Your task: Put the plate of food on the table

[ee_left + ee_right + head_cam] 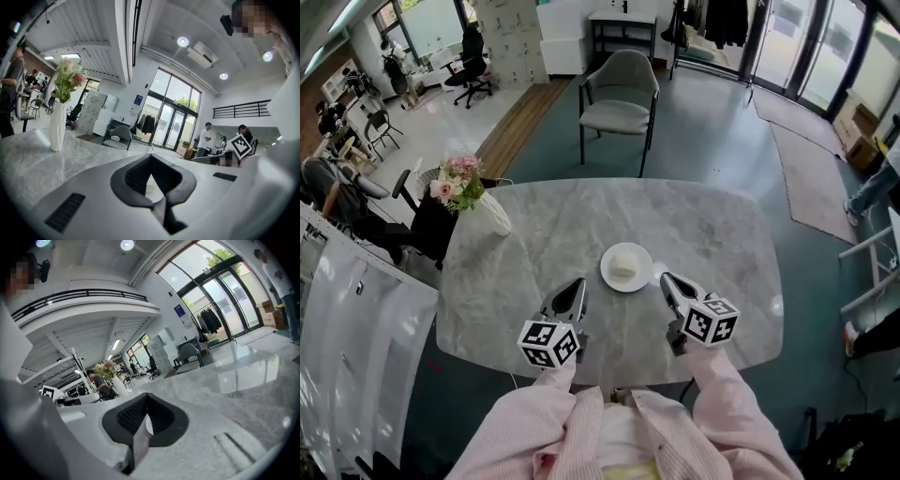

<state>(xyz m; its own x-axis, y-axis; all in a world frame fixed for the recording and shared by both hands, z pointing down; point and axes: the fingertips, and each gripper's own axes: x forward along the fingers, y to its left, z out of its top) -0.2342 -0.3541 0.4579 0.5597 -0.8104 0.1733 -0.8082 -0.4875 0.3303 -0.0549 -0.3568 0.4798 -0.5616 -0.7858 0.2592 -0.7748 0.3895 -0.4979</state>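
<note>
A white plate [626, 266] with a pale piece of food on it rests on the grey marble table [544, 234], slightly in front of the middle. My left gripper [577, 285] lies just to the plate's front left with its jaws closed to a point and nothing in them. To the front right of the plate, my right gripper [667, 279] is shut and empty too. Neither touches the plate. In the left gripper view the left gripper [151, 162] shows its jaws meeting. The right gripper [146, 402] in its own view is likewise shut.
A white vase with pink flowers [469, 190] stands near the table's far left edge, and it shows as the vase [58, 123] in the left gripper view. A grey chair [619, 94] stands beyond the far edge. People and office chairs are farther off at the left.
</note>
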